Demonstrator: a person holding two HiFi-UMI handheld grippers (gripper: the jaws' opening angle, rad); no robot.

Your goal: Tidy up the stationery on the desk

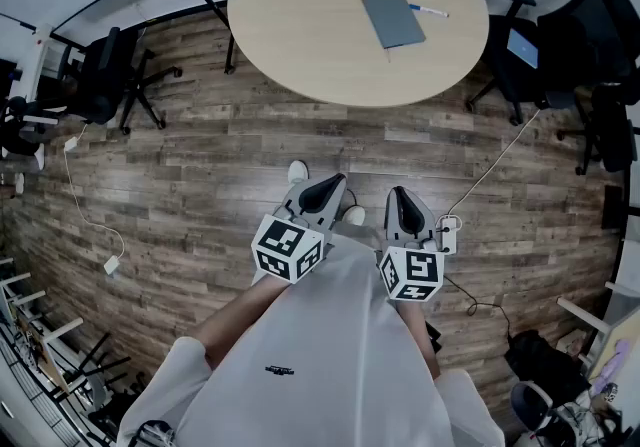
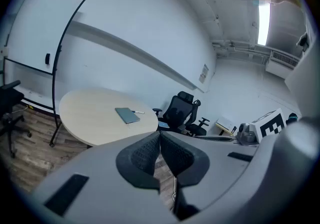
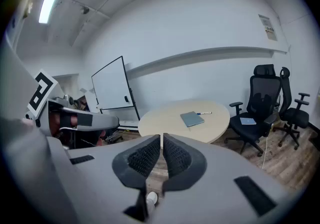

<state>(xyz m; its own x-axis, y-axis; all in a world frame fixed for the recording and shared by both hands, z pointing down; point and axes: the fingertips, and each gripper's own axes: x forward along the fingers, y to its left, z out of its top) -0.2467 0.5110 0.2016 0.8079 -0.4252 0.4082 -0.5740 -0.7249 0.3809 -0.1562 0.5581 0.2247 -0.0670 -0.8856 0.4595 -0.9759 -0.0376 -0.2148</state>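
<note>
A grey notebook (image 1: 393,19) lies on the round beige table (image 1: 300,25), with a blue-capped white pen (image 1: 428,10) just to its right. Both also show in the left gripper view, notebook (image 2: 127,115) and pen (image 2: 137,112), and in the right gripper view, notebook (image 3: 192,118) and pen (image 3: 204,113). My left gripper (image 1: 322,195) and right gripper (image 1: 404,207) are held close to my body over the wooden floor, well short of the table. Each is shut with nothing between its pads (image 2: 172,154) (image 3: 145,156).
Black office chairs (image 1: 560,55) stand right of the table, another chair (image 1: 105,75) at the left. A whiteboard (image 3: 111,88) stands behind the table. Cables (image 1: 90,225) and a power strip (image 1: 447,232) lie on the floor. My shoes (image 1: 298,172) are near the grippers.
</note>
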